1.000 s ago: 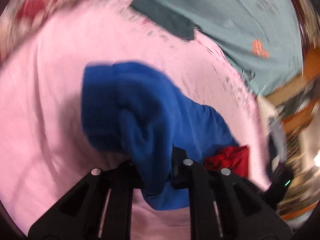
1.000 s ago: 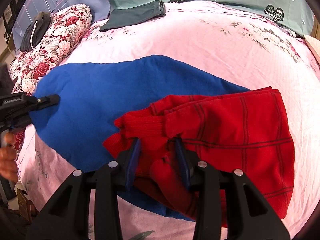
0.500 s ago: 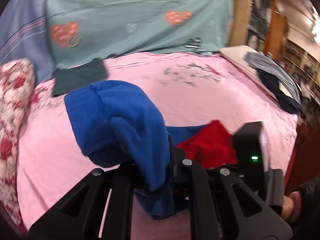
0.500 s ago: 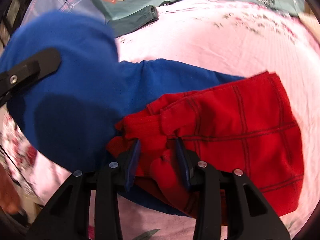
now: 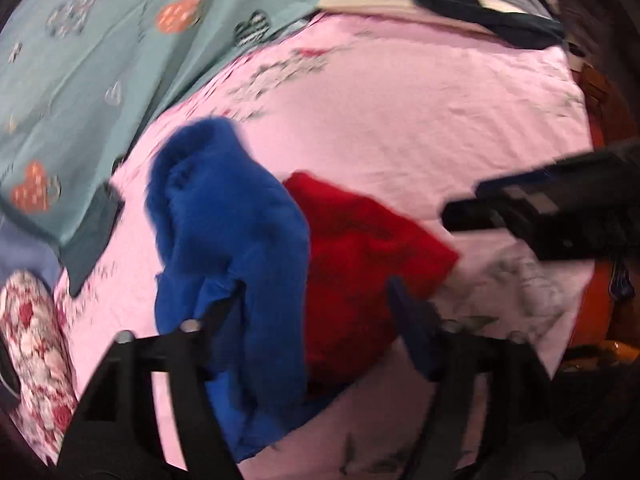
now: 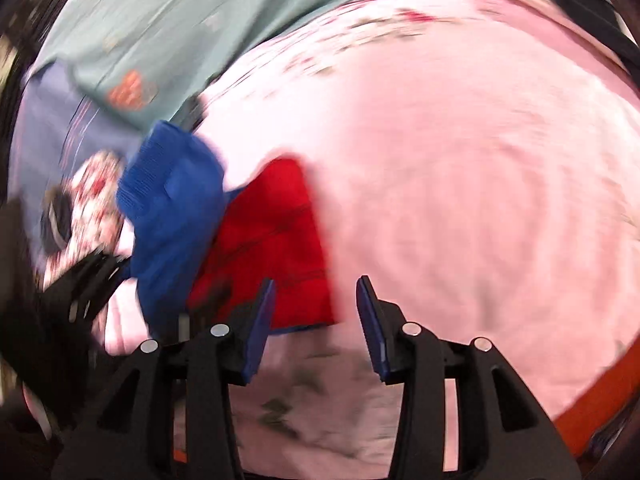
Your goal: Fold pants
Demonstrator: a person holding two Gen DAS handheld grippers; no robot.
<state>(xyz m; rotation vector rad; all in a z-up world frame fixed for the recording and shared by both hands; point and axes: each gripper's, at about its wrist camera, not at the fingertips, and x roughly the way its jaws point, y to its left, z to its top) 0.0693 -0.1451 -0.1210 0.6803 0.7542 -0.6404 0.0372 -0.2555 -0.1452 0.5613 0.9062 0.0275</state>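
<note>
Currently both views are motion-blurred, so fine detail is soft.

Left tool [image 5: 316, 312]: jaws spread wide. Blue pants [image 5: 232, 240] hang over its left finger [image 5: 216, 312] in a bunched fold; the right finger [image 5: 412, 328] is clear of the cloth. Cannot tell whether the fabric is merely draped on that finger or snagged; it is not pinched between both.

Right tool [image 6: 316, 320]: jaws clearly apart, nothing between them. Blue pads [image 6: 260, 332] show on the inner faces. Its tips sit just above the near edge of the red garment [image 6: 276, 240], not gripping it.

Layout on the bed [image 5: 420, 120], pink sheet: red garment lies flat mid-bed, with the blue pants overlapping its left side and a thin blue strip showing under its near edge in the right wrist view. From the left wrist view, the right tool's body [image 5: 560, 216] enters from the right, above the sheet.

Background: teal patterned blanket [image 5: 100, 60] along the far left side, a dark folded item [image 5: 92, 240] at its lower edge, floral pillow [image 5: 32, 348] at the left, and dark and grey clothes [image 5: 480, 4] piled at the far corner.
</note>
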